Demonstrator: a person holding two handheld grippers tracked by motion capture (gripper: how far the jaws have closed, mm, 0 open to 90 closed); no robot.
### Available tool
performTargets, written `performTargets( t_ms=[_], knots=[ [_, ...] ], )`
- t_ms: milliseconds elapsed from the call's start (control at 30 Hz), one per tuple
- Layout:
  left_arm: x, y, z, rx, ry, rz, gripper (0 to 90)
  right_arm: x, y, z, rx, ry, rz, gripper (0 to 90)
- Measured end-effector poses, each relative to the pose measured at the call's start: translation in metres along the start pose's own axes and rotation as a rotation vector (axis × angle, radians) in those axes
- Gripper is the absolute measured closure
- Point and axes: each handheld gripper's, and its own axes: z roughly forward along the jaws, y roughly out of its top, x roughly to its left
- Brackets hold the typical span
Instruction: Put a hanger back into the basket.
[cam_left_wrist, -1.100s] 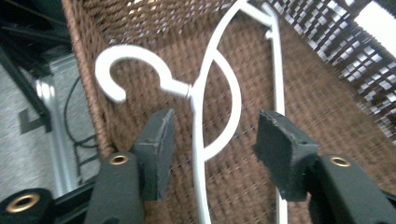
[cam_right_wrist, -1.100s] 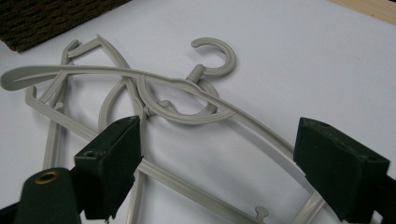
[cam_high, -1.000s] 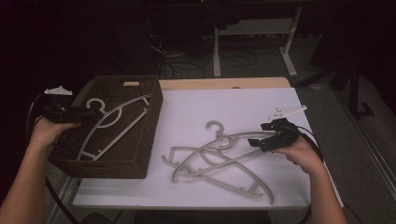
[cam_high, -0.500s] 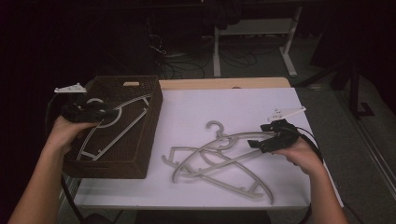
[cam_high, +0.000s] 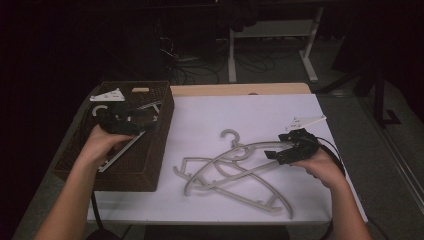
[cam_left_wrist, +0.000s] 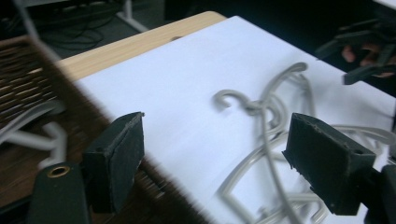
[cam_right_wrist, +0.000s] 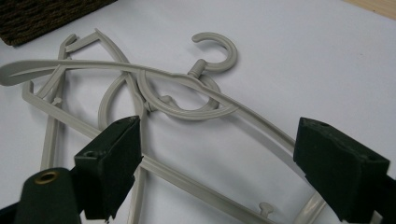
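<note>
Several grey plastic hangers lie tangled on the white table top. One more hanger lies inside the brown wicker basket at the left. My left gripper hovers over the basket's right rim and points toward the pile. Its jaws have just been opening and nothing is between them. In the left gripper view the pile lies ahead and the basket hanger is at the left. My right gripper stands open just above the pile's right side, straddling hanger bars without pressing on them.
A wooden strip runs along the table's far edge. Beyond it are metal desk legs and cables on a dark floor. Bare white surface lies between the basket and the pile.
My left hand has swept rightward across the basket, from its left end to its right rim. The hanger stays in the basket. The right hand and the pile have not moved.
</note>
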Motion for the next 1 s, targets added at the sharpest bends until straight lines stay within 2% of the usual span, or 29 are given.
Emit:
performTargets(
  t_ms=[100, 267, 367, 467, 500, 533, 600, 667, 733, 867, 1000],
  knots=[
    [-0.013, 0.003, 0.015, -0.018, -0.038, 0.005, 17.5, 0.002, 0.000, 0.000, 0.004, -0.004, 0.001, 14.8],
    [-0.035, 0.009, 0.042, -0.013, -0.095, 0.025, 16.9, 0.005, -0.003, 0.000, 0.011, -0.020, 0.015, 16.0],
    [-0.048, 0.010, 0.058, -0.010, -0.121, 0.033, 16.7, 0.007, -0.006, 0.000, 0.016, -0.032, 0.025, 20.0],
    [-0.059, 0.007, 0.077, -0.008, -0.157, 0.019, 16.5, 0.010, -0.010, 0.001, 0.021, -0.053, 0.042, 26.6],
    [-0.059, 0.007, 0.077, -0.008, -0.157, 0.019, 16.4, 0.010, -0.010, 0.001, 0.021, -0.053, 0.042, 26.6],
    [-0.066, 0.004, 0.088, -0.004, -0.181, 0.021, 16.4, 0.011, -0.012, 0.001, 0.025, -0.062, 0.049, 28.1],
    [-0.070, 0.001, 0.095, -0.004, -0.192, 0.022, 15.9, 0.012, -0.016, 0.001, 0.032, -0.071, 0.066, 33.4],
    [-0.074, -0.003, 0.108, 0.031, -0.202, 0.028, 15.8, 0.011, -0.020, 0.001, 0.033, -0.088, 0.081, 38.8],
    [-0.077, -0.006, 0.115, 0.040, -0.201, 0.036, 15.4, 0.009, -0.026, 0.001, 0.036, -0.106, 0.106, 46.1],
    [-0.080, -0.012, 0.124, 0.051, -0.210, 0.041, 15.4, 0.003, -0.038, 0.001, 0.060, -0.142, 0.152, 60.4],
    [-0.080, -0.018, 0.130, 0.057, -0.215, 0.038, 15.4, -0.004, -0.043, 0.003, 0.076, -0.185, 0.169, 78.2]
  ],
)
